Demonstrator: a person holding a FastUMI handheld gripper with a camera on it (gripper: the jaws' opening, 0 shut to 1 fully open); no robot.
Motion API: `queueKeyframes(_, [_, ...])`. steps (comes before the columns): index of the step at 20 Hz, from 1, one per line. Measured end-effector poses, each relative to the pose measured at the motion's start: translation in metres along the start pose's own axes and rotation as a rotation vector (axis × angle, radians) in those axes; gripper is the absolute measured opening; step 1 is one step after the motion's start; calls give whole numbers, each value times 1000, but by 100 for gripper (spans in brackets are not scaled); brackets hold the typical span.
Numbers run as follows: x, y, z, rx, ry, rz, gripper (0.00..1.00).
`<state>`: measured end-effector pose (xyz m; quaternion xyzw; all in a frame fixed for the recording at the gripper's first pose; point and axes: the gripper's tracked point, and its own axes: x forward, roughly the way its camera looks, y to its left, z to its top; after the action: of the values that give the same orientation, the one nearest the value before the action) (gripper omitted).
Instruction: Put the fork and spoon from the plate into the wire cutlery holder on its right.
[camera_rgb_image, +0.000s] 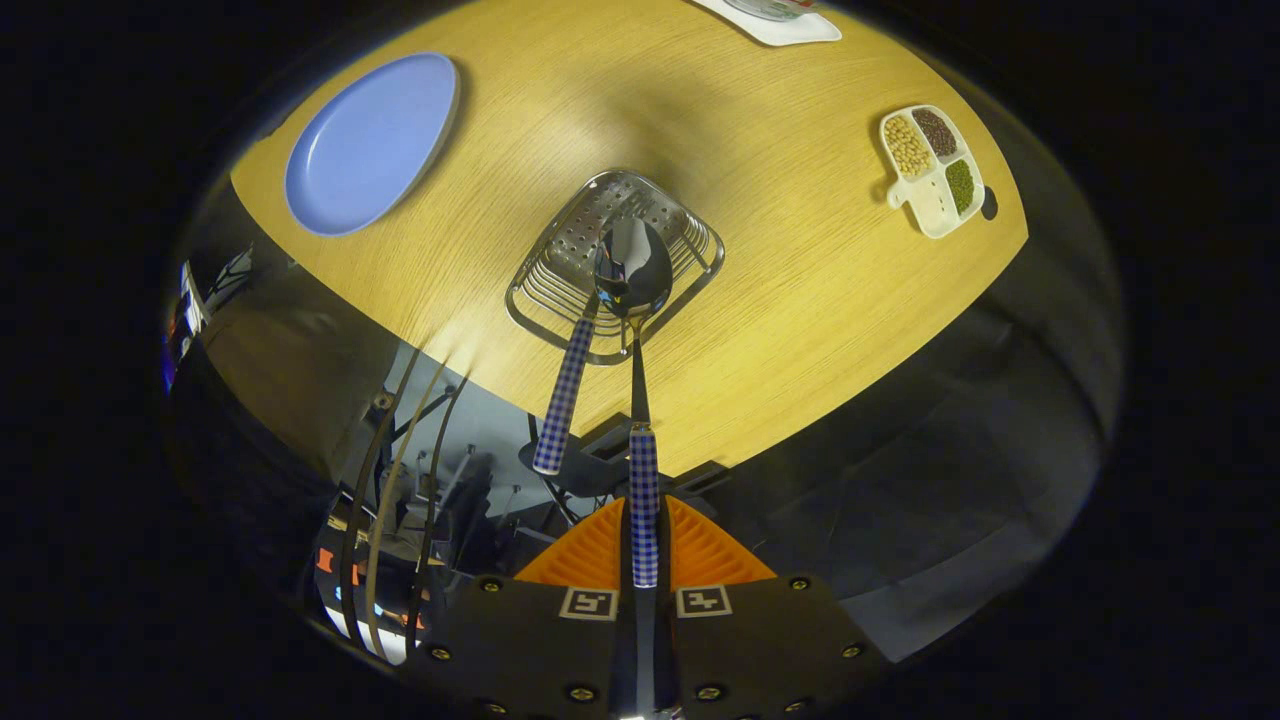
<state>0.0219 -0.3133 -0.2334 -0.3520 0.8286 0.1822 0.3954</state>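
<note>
Our hand-held gripper (644, 560) is clamped tight on the one spoon (634, 270), bowl hanging over the wire cutlery holder (612, 262) that's already got the one fork (563, 392) leaning in it, then one empty blue plate (370, 143) further off on the bench (800, 260).

One plate (370, 142), one wire holder (612, 262), one spoon (634, 268), one fork handle (562, 398), one divided dish (932, 168) with three bean heaps, one gripper (645, 560) pinching the spoon.
</note>
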Motion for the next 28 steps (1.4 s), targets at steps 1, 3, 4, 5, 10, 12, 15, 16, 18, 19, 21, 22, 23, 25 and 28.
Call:
queueKeyframes(1, [3,1,2,-1,10,1,7])
queueKeyframes(3, [9,1,7,-10,21,2,7])
queueKeyframes(4, [10,2,9,-11,24,5,7])
queueKeyframes(5, [12,2,12,-12,28,8,7])
queueKeyframes(10, [9,2,29,2,21,16,7])
queueKeyframes(12, [11,0,33,17,24,13,9])
queueKeyframes(15, [11,1,44,29,9,26,12])
queueKeyframes(16, [12,0,45,31,1,21,12])
queueKeyframes(18, [8,-2,45,28,-4,6,12])
queueKeyframes(19, [7,-2,43,28,-7,1,12])
queueKeyframes(21, [2,-5,43,33,-26,-12,15])
queueKeyframes(22, [-1,-4,40,38,-36,-16,15])
queueKeyframes(23, [-6,-5,37,43,-49,-27,15])
queueKeyframes(25, [-17,-11,36,64,-105,-65,15])
queueKeyframes(28, [-32,0,28,100,-208,-82,15])
